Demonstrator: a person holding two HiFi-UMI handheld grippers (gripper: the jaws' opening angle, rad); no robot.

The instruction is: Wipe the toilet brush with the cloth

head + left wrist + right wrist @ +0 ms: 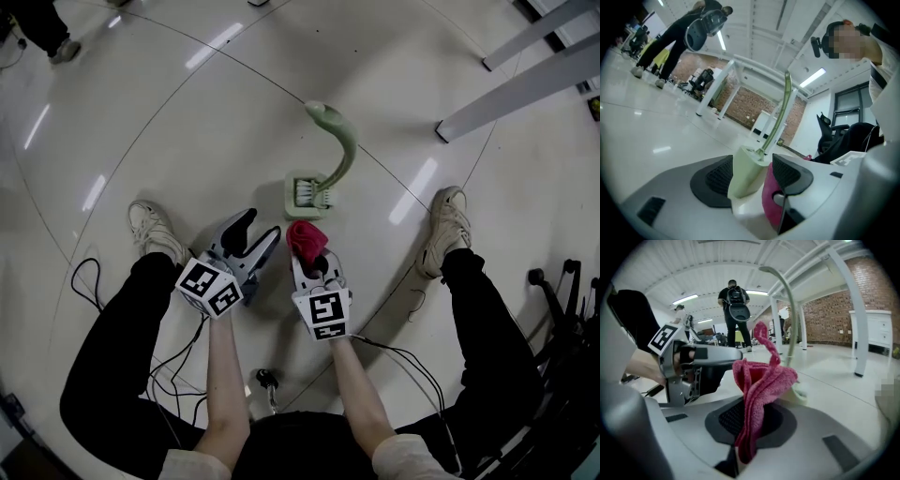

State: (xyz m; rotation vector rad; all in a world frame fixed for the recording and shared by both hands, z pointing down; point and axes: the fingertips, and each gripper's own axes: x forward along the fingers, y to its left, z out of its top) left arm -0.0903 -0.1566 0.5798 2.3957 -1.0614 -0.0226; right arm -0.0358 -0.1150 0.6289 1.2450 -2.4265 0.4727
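A pale green toilet brush (339, 141) stands in its holder (307, 193) on the floor between the person's feet. Its curved handle (780, 115) rises behind the holder (745, 171) in the left gripper view. My left gripper (260, 227) is open with nothing between its jaws, just short of the holder on its left side. A pink-red cloth (307, 239) is bunched upright in my right gripper (311, 261), which is shut on it. In the right gripper view the cloth (761, 390) stands in front of the brush handle (787, 310), with the left gripper (698, 366) to the left.
White shoes (155, 231) (448, 225) flank the work spot. Cables (178, 370) trail over the glossy floor near the person. White frame legs (525, 80) cross the upper right; dark chair bases (562, 309) stand at the right. A person (733, 310) stands further off.
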